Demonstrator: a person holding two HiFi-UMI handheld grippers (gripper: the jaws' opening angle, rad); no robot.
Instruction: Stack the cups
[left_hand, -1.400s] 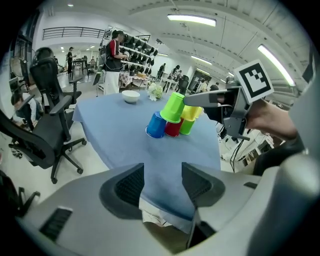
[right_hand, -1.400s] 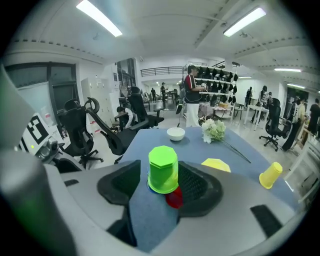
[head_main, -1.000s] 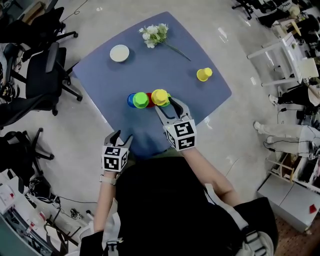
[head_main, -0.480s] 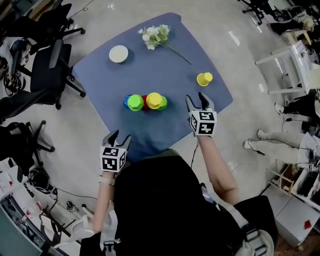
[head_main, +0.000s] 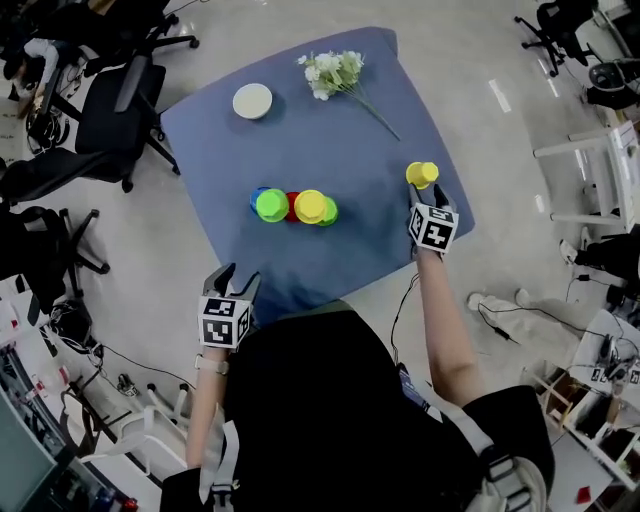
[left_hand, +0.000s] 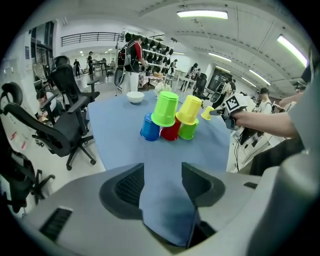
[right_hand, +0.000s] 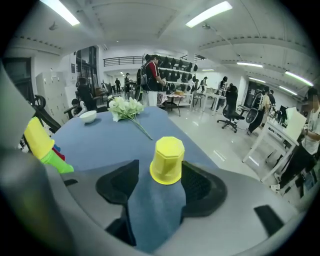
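**Q:** Where is the lone yellow cup (right_hand: 167, 160)?
**A:** Upside-down, right of the cup pyramid (head_main: 294, 206), between the right gripper's (head_main: 431, 204) spread jaws, which have just been opening.
**Q:** The left gripper (left_hand: 162, 172)?
**A:** Jaws apart over the blue table (head_main: 330, 150), well apart from the pyramid.
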